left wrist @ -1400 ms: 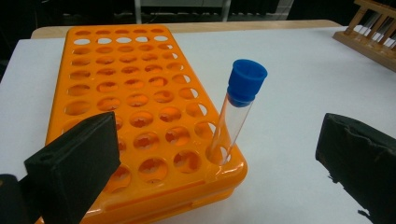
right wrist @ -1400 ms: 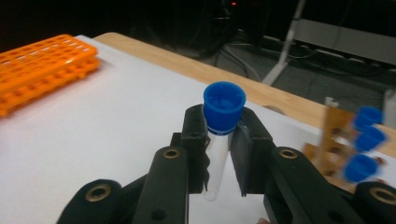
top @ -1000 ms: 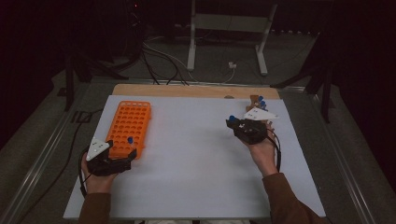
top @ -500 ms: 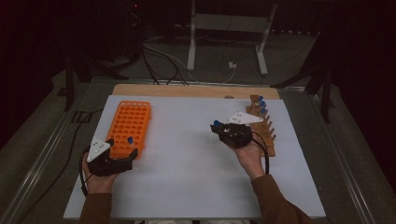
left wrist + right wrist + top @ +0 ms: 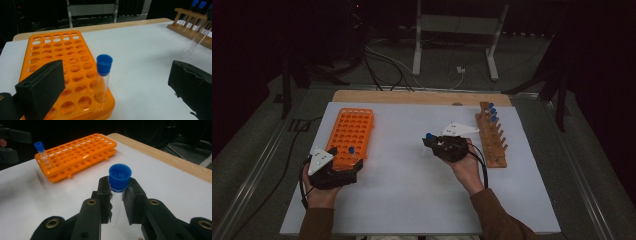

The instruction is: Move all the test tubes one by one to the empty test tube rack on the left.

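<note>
Dim room, black surroundings, softly lit white table (image 5: pixel 412 195), faint shadows, slightly blurred high view

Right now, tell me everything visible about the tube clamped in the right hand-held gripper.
The tube is a clear, plastic-looking test tube with a blue cap on top, apparently empty. It stands about upright between the jaws of the right hand-held gripper, whose pads press its sides just below the cap. It is held above the white table, between the orange rack and the wooden rack, touching neither.

Left claw (image 5: pixel 343 169) agape, right claw (image 5: pixel 117 195) clamped.
</note>
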The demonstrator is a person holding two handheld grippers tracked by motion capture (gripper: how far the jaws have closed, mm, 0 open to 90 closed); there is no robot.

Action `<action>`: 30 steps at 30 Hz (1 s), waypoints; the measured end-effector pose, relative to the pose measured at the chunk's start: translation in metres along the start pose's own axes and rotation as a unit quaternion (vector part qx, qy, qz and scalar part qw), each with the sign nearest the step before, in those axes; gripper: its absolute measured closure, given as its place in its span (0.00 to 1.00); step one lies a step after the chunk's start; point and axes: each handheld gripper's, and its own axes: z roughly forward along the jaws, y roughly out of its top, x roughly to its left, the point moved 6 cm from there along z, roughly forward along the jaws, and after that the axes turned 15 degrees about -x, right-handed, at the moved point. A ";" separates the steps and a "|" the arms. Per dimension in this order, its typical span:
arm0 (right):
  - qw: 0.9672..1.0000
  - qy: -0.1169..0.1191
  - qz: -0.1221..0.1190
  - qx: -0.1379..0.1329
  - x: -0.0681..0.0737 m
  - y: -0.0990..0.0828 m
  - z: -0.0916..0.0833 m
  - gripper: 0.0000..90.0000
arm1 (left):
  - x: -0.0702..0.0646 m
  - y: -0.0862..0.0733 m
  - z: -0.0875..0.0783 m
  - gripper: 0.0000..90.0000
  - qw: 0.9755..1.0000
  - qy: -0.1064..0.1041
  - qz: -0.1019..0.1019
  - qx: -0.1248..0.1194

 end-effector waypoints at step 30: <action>0.998 0.068 0.004 0.005 0.056 0.004 0.040 0.85 | -0.064 0.004 0.017 0.13 0.992 -0.111 0.048 0.022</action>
